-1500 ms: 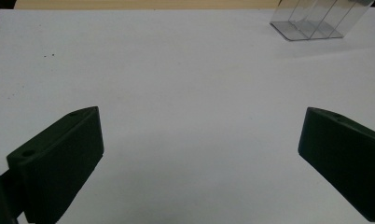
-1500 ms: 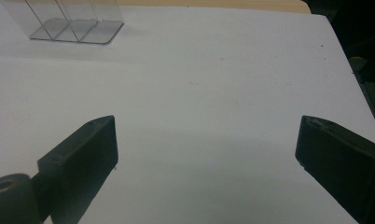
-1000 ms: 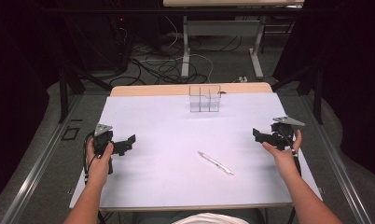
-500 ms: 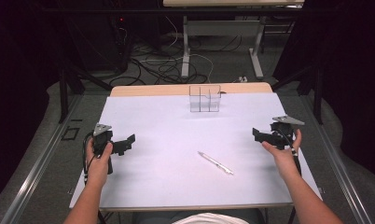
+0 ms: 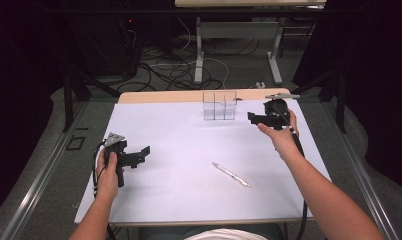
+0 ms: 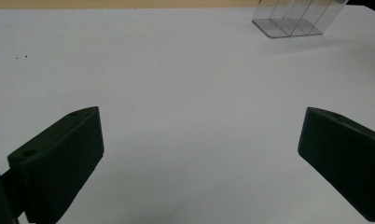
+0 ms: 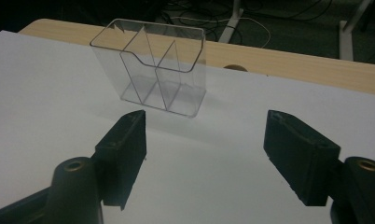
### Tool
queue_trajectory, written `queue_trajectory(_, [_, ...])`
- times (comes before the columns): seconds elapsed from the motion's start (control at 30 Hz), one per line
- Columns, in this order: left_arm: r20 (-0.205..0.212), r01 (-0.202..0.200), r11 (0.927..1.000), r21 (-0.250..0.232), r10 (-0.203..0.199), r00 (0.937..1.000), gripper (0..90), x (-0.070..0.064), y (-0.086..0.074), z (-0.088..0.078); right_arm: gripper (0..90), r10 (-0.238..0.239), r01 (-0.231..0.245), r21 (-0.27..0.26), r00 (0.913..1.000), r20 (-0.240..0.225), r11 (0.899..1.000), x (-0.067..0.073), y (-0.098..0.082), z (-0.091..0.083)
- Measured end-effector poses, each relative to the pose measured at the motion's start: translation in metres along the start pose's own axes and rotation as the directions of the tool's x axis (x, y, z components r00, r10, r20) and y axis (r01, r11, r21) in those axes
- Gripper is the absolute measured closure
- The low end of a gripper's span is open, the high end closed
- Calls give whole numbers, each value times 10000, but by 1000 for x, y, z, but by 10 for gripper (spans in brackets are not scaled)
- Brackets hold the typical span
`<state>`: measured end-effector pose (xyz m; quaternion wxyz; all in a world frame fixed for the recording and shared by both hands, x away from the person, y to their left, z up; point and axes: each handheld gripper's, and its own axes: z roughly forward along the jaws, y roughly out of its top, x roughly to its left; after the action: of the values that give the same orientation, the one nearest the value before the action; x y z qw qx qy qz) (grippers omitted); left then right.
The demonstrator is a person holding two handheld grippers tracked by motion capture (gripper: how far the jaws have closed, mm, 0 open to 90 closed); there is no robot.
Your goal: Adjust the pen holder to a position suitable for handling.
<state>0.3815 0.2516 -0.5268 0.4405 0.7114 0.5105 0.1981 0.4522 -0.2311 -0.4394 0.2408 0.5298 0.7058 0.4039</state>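
We can read no text, label, brand, number or sign in any of these views. The clear divided holder point(image 7: 153, 65), the pen point(image 5: 231, 174) and the white table surface point(image 5: 179, 150) all look unmarked to us, and so do the black jaws in the two gripper views. The pen is too small in the high view for us to say whether it carries any print.

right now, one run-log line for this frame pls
left tool: open, empty, near left edge | right tool: open, empty, beside clear organizer | pen: flat on table, untouched
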Motion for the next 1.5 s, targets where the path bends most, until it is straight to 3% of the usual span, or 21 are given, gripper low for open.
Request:
queue_trajectory(0.13, [57, 10, 10000, -28, -10, 10000, 2, -1, 0, 0, 391, -226, 225, 160, 9997, 40, 9996, 8, 16, 6])
queue_trajectory(0.43, [21, 36, 10000, -24, -36, 10000, 1, 0, -1, -1, 395, 45, -51, 436, 9999, 148, 9990, 13, 38, 24])
queue_trajectory(0.57, [8, 40, 10000, -23, -40, 10000, 2, 0, -1, -1, 386, 45, -67, 499, 9990, 438, 9987, 12, 44, 32])
queue_trajectory(0.8, [2, 52, 10000, -36, -52, 10000, 2, 0, -1, -1, 367, 82, -158, 963, 9968, 791, 9952, 9, 48, 49])
queue_trajectory(0.93, [-17, -3, 10000, -64, 3, 10000, 2, 0, -1, -1, 393, 58, -117, 1120, 9986, 525, 9936, 8, 50, 57])
queue_trajectory(1.03, [-5, 18, 10000, -26, -18, 10000, 2, 0, -1, -1, 405, -4, -67, 1211, 9983, 579, 9926, 8, 51, 63])
queue_trajectory(1.17, [15, 35, 10000, -35, -35, 10000, 2, -1, -1, -1, 443, -86, -3, 1183, 9972, 742, 9930, 8, 52, 69])
queue_trajectory(1.23, [17, 43, 10000, -42, -43, 10000, 2, 0, -1, -1, 482, -353, 272, 916, 9954, 887, 9954, 8, 53, 71])
queue_trajectory(1.37, [19, 109, 9999, -18, -109, 9999, 1, 1, -2, -2, 512, -241, 186, 608, 9956, 906, 9980, 7, 54, 77])
queue_trajectory(1.5, [12, 137, 9999, -53, -137, 9999, 2, 2, -2, -2, 555, -139, 67, 787, 9957, 914, 9969, 6, 54, 85])
